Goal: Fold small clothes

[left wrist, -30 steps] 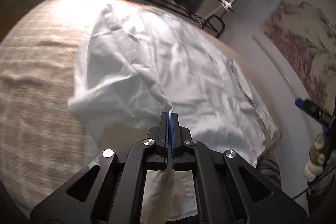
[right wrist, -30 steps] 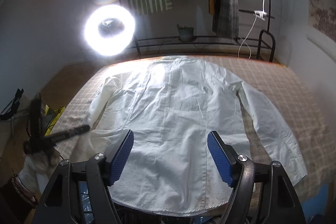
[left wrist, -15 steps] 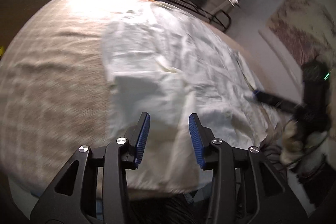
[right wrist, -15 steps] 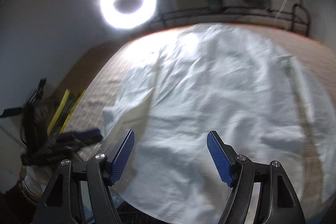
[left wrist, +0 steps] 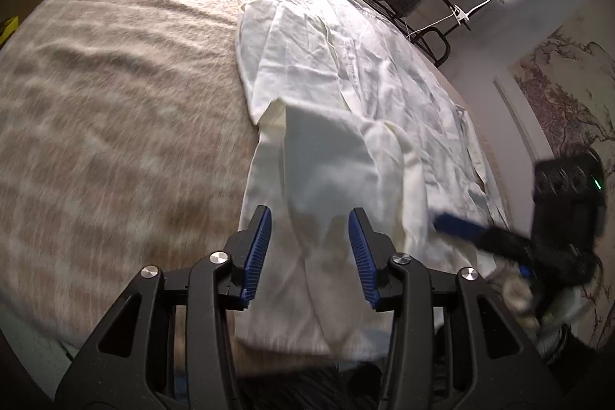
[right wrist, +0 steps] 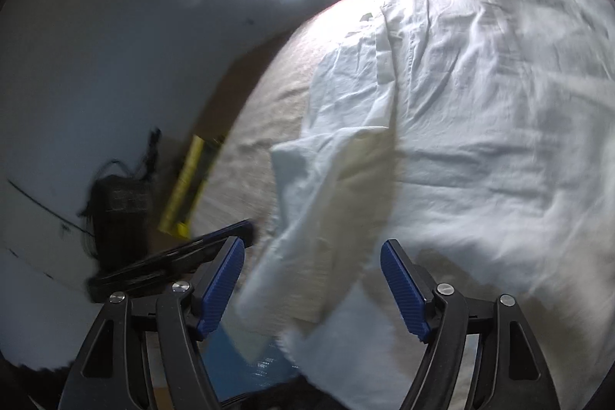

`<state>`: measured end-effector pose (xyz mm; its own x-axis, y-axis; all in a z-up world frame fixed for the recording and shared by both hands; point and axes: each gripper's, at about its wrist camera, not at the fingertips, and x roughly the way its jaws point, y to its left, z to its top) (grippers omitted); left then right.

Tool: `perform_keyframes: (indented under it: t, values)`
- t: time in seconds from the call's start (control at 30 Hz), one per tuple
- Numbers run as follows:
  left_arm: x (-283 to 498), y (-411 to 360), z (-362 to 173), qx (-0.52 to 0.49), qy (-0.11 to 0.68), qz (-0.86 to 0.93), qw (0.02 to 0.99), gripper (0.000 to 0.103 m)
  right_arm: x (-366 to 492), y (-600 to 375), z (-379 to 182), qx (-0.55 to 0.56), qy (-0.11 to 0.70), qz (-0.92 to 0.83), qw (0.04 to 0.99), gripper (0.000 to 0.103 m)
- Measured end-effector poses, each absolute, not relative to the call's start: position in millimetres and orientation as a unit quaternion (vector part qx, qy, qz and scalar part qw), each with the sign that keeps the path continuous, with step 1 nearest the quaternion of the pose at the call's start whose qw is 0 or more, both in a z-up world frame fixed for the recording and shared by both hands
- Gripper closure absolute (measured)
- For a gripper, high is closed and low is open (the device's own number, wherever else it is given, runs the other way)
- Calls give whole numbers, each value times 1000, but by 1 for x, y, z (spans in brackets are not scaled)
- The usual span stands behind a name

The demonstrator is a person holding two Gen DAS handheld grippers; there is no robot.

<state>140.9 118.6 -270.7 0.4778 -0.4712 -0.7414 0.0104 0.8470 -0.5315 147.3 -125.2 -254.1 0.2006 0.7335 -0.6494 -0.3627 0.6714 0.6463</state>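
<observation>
White shirt [left wrist: 384, 72] lies spread flat on the bed [left wrist: 115, 83], with one sleeve [left wrist: 330, 171] folded inward over the body. Left claw [left wrist: 309, 252] is spread wide and grips nothing; the folded sleeve lies directly ahead, between its fingers. Right claw [right wrist: 312, 289] is likewise spread and empty, above the shirt's near edge, with the sleeve [right wrist: 330, 195] running between its fingers.
</observation>
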Motion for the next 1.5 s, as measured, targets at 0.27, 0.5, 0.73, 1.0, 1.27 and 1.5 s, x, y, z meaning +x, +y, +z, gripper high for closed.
perform_keyframes:
  t: [0.27, 0.5, 0.73, 1.0, 1.27, 1.5]
  values:
    - [166, 115, -289, -255, 509, -153, 808, 97, 131, -109, -267, 150, 547, 354, 743, 33]
    - [159, 122, -281, -251, 504, -153, 812, 103, 131, -86, -295, 116, 586, 332, 730, 98]
    - [134, 132, -249, -221, 481, -141, 837, 103, 132, -104, -293, 361, 541, 435, 623, 102]
    - [116, 140, -269, -222, 511, -100, 825, 92, 129, -75, -330, 259, 611, 366, 652, 100]
    - [76, 136, -281, -225, 516, -85, 822, 61, 135, -58, -289, 113, 599, 341, 715, 67]
    - [71, 127, -282, -237, 501, -89, 828, 61, 187, -40, -236, 83, 541, 346, 762, 61]
